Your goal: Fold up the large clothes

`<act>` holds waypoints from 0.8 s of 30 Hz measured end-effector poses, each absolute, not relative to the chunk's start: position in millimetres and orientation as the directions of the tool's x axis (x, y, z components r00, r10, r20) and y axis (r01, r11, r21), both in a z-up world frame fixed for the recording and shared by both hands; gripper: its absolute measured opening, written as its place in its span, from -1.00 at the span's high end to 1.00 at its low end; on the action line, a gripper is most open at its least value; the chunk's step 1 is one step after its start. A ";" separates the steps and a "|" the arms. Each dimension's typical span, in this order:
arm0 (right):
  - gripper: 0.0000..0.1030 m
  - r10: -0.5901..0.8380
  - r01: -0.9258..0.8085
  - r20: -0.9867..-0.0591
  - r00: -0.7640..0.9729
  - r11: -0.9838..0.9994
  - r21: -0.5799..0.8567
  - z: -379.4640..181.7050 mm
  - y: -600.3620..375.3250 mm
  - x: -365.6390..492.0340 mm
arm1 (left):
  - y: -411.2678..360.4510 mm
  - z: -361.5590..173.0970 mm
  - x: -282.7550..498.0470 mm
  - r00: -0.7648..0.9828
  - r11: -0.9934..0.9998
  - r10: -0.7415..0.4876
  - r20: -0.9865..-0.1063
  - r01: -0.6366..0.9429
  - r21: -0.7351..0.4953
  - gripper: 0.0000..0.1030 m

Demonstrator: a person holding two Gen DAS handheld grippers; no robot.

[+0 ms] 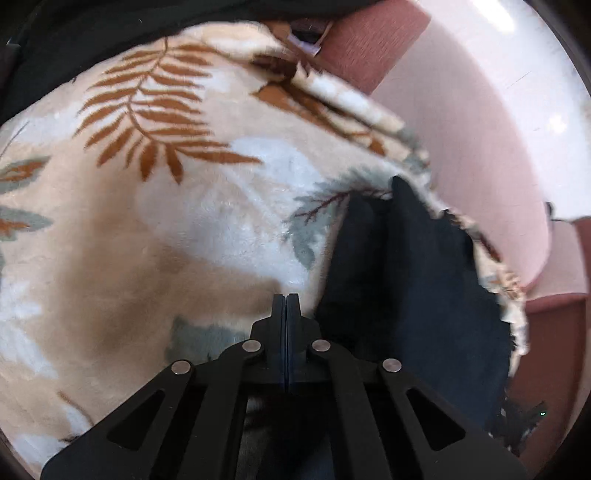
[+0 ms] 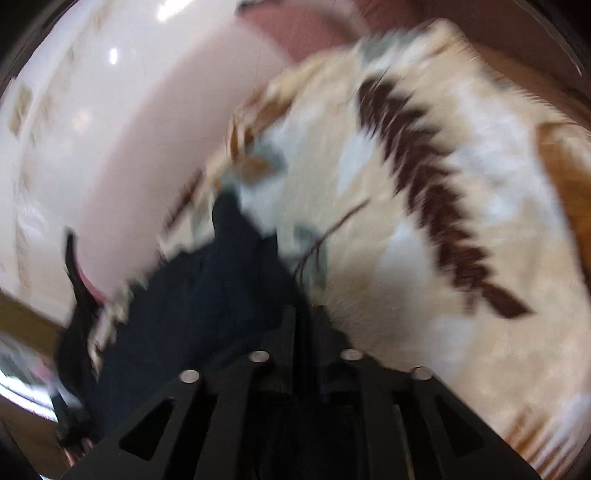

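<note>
A dark navy garment [image 1: 406, 280] lies on a cream fleece blanket [image 1: 177, 221] printed with brown and grey leaves. My left gripper [image 1: 285, 299] has its jaws pressed together just left of the garment; I see no cloth between the tips. In the blurred right wrist view the same garment [image 2: 207, 306] runs from the lower left up to a point. My right gripper [image 2: 304, 314] has its jaws together and the dark cloth reaches right up to them, so it looks shut on the garment's edge. The blanket [image 2: 461, 221] fills the right side.
A pale pink surface [image 1: 480, 129] curves beyond the blanket's edge, with dusky red upholstery [image 1: 373, 44] at the top and at the right [image 1: 554, 325]. More dark fabric [image 1: 92, 33] lies along the top left. The pink surface also shows in the right wrist view [image 2: 147, 147].
</note>
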State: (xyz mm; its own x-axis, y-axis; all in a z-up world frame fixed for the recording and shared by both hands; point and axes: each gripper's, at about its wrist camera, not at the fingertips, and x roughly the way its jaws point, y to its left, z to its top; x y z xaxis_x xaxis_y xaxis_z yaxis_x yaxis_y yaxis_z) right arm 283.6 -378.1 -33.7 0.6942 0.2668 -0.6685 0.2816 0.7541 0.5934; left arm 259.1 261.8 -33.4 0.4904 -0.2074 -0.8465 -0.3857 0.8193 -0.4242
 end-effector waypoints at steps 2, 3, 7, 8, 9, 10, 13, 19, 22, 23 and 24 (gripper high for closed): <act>0.28 0.292 0.258 -0.615 0.733 0.717 0.648 -25.9 -386.9 270.5 | 255.5 -17.5 248.5 0.526 0.826 -0.236 -0.817 -0.334 -0.453 1.00; 0.28 0.297 0.260 -0.606 0.738 0.704 0.661 -25.6 -389.6 268.9 | 249.6 -11.1 245.5 0.542 0.827 -0.255 -0.801 -0.307 -0.471 1.00; 0.28 0.349 0.251 -0.609 0.712 0.683 0.686 -33.6 -387.5 252.5 | 207.2 4.5 238.5 0.560 0.839 -0.347 -0.752 -0.174 -0.516 0.79; 0.28 0.358 0.242 -0.612 0.705 0.690 0.682 -36.3 -383.7 251.2 | 190.5 4.4 239.1 0.553 0.860 -0.342 -0.760 -0.143 -0.491 0.61; 0.28 0.364 0.234 -0.628 0.688 0.708 0.666 -39.8 -375.9 249.5 | 173.4 2.0 239.4 0.541 0.896 -0.300 -0.786 -0.121 -0.426 0.54; 0.35 0.348 0.232 -0.658 0.668 0.743 0.628 -44.3 -368.1 251.5 | 157.3 -4.6 240.7 0.523 0.935 -0.230 -0.821 -0.117 -0.336 0.49; 0.40 0.257 0.234 -0.743 0.618 0.842 0.486 -45.2 -356.0 248.2 | 132.2 -30.2 249.8 0.436 0.979 -0.085 -0.896 -0.129 -0.156 0.49; 0.35 0.188 0.160 -0.599 0.779 0.863 0.479 9.6 -353.9 221.9 | 112.4 -34.6 243.8 0.460 0.991 0.024 -0.888 -0.130 -0.040 0.48; 0.34 0.222 0.093 -0.606 0.764 0.892 0.443 8.9 -340.5 224.1 | 114.7 -35.9 245.2 0.457 0.989 0.018 -0.889 -0.139 -0.052 0.48; 0.34 0.237 0.078 -0.635 0.736 0.901 0.427 -0.1 -334.8 230.1 | 115.5 -36.2 246.2 0.456 0.988 0.015 -0.890 -0.142 -0.056 0.48; 0.34 0.243 0.077 -0.695 0.677 0.916 0.395 -15.6 -328.6 237.7 | 116.1 -37.2 246.5 0.455 0.988 0.015 -0.890 -0.143 -0.056 0.48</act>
State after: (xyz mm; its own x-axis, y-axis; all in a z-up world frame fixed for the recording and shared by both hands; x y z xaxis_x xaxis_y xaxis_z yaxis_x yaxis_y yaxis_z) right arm 237.7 -328.6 -15.6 0.6769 0.2426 -0.6950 0.0770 0.9156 0.3946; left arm 246.5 116.1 -37.2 0.4549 0.0151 -0.8904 -0.1432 0.9881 -0.0565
